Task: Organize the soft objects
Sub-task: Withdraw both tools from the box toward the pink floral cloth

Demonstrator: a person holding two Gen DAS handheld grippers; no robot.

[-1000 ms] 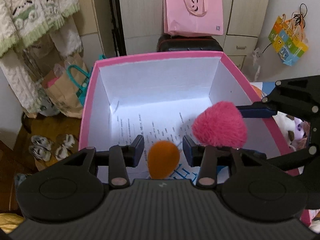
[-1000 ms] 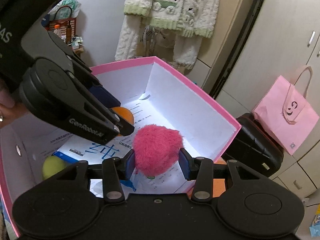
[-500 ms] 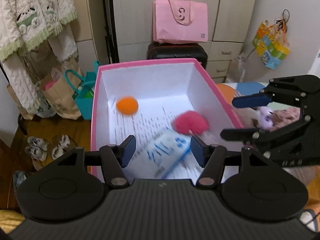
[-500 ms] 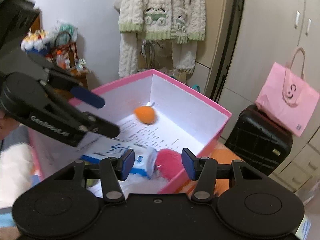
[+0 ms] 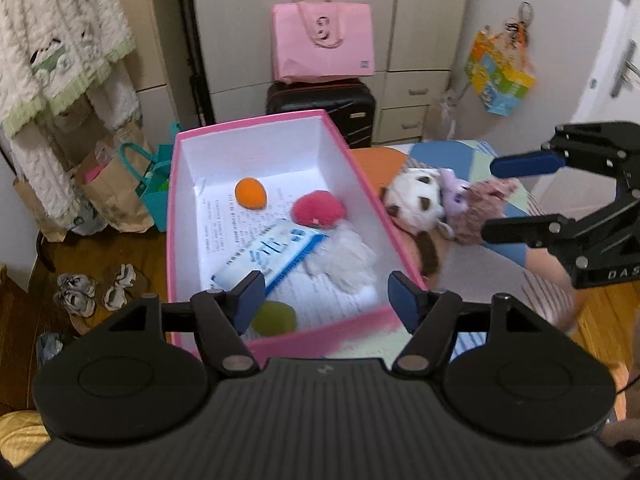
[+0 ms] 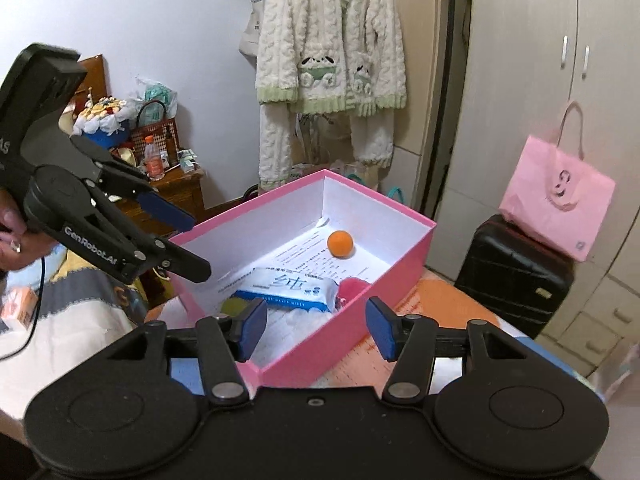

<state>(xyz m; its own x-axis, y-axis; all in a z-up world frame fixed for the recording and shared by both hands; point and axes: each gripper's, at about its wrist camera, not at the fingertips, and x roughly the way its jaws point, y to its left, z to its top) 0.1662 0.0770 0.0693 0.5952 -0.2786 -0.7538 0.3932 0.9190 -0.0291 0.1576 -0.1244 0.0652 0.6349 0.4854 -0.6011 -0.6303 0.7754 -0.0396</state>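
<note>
A pink box (image 5: 171, 240) with white inside stands on the bed. In it lie an orange ball (image 5: 250, 194), a fluffy pink ball (image 5: 318, 210), a blue-and-white tissue pack (image 5: 272, 252), a white fluffy piece (image 5: 344, 260) and a green ball (image 5: 274, 318). My left gripper (image 5: 326, 296) hovers above the box's near end, jaws opening, nothing between them. My right gripper (image 5: 491, 200) hangs to the right over a panda plush (image 5: 416, 200), also opening and empty. The right wrist view shows the box (image 6: 348, 332), the orange ball (image 6: 340, 244) and both grippers, right (image 6: 316, 322) and left (image 6: 196, 245).
A purple plush (image 5: 454, 192) and a floral soft piece (image 5: 484, 208) lie beside the panda on the patchwork bed. A pink bag (image 5: 322, 44) sits on a black suitcase (image 5: 320, 108) behind the box. Paper bags (image 5: 108, 196) and shoes (image 5: 92, 288) are on the floor, left.
Both grippers let go of their balls, opened wider and drew back and up out of the box. The orange and pink balls now rest on the box floor.
</note>
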